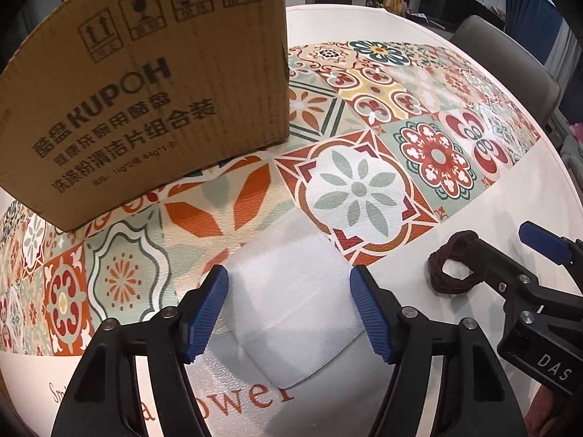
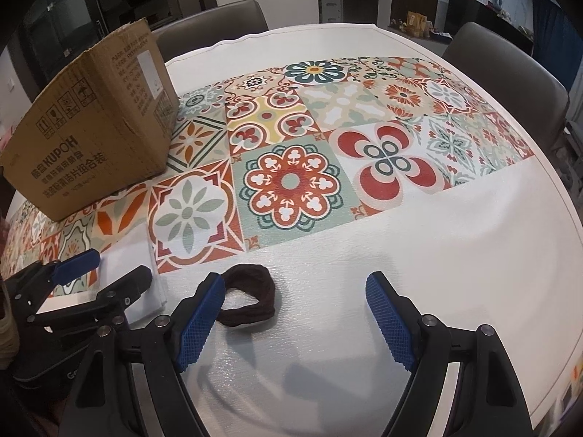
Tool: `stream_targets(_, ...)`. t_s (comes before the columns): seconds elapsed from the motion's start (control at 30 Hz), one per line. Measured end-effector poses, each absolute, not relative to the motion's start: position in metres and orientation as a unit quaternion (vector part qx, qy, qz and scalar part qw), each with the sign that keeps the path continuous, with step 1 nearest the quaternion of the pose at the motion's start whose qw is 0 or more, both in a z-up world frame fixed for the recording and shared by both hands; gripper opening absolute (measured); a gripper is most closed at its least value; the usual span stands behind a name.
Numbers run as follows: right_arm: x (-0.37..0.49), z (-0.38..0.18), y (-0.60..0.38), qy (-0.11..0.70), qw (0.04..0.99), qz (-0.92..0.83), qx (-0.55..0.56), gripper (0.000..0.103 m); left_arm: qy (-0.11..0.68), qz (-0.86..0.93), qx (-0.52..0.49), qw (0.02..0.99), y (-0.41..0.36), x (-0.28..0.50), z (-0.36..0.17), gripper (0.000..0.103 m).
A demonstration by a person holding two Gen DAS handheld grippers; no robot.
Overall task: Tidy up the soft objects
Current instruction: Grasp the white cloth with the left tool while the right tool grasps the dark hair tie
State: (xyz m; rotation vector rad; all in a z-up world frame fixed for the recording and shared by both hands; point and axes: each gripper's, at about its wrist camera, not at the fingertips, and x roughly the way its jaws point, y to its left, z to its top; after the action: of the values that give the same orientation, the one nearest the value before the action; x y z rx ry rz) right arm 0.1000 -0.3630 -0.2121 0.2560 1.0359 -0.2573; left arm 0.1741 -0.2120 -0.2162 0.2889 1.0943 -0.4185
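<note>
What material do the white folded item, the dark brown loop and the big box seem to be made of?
White folded item: seemingly soft terry or microfibre cloth, matte; fuzzy surface, rounded fold edges.
Dark brown loop: likely knitted or fabric-covered elastic, matte; ribbed strands, limp irregular shape.
Big box: corrugated cardboard, plain brown, printed in black; its ragged torn top edge shows in the right wrist view.

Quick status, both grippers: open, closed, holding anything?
Left gripper: open, fingers either side of the folded white cloth, not gripping it.
Right gripper: open, holding nothing; brown hair band by its left finger.
</note>
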Motion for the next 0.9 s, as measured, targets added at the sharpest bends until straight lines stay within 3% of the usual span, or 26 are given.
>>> stream_targets(0.2,0.102,-0.215,-0.365,0.494,0.852,-0.118,0.126,0.081,0.512,-0.196,0.134,0.825,-0.214,0.176,-0.218,0.072)
stream_targets(0.27,0.103,-0.216,-0.364,0.495,0.852,-0.116,0.126,0.081,0.511,-0.199,0.128,0.827,-0.213,0.176,-0.218,0.069)
stream_targets(0.6,0.102,-0.213,-0.364,0.491,0.854,-0.116,0.128,0.081,0.502,-0.212,0.134,0.828,-0.212,0.171,-0.213,0.009)
stream_targets(0.9,0.103,-0.212,-0.351,0.492,0.857,-0.099,0.12,0.08,0.5,-0.198,0.127,0.833,-0.196,0.171,-0.206,0.008)
